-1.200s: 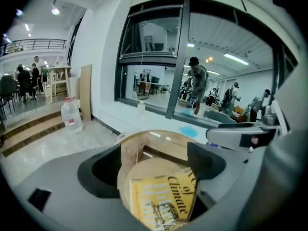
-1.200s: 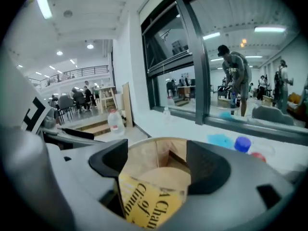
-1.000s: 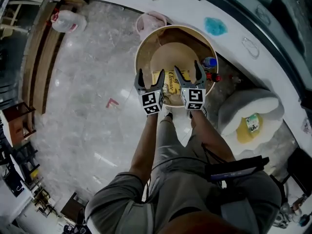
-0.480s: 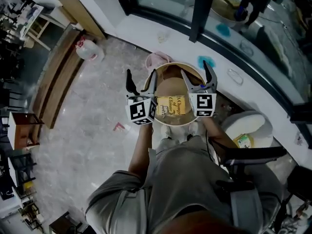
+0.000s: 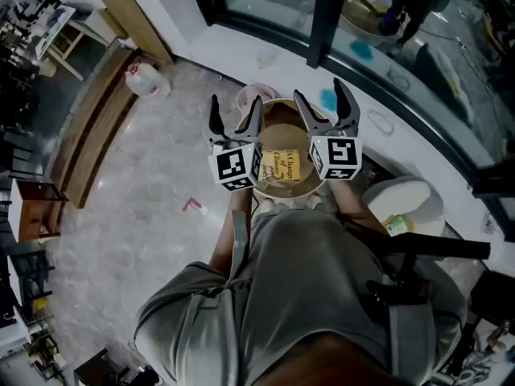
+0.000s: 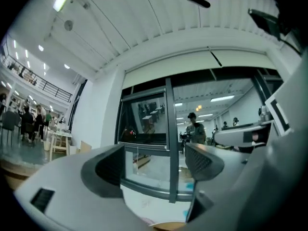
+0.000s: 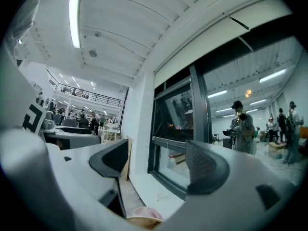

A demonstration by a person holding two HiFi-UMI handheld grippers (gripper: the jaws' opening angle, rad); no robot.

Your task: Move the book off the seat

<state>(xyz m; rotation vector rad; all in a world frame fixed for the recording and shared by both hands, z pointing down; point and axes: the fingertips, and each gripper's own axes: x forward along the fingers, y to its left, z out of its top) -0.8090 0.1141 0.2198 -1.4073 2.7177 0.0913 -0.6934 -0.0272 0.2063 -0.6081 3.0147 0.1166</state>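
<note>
Where the round wooden seat [image 5: 278, 131] cups it, the yellow book [image 5: 282, 166] lies flat, below and between both sets of jaws. It looks light, stiff and slightly slick; pinching a free edge seems best. The left gripper [image 5: 235, 119] and right gripper [image 5: 324, 107] gape empty.

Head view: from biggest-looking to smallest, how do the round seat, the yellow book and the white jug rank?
1. The round seat is clearly largest.
2. The white jug and the yellow book look about alike. The jug seems farther from the camera, so I won't rank them.
</note>
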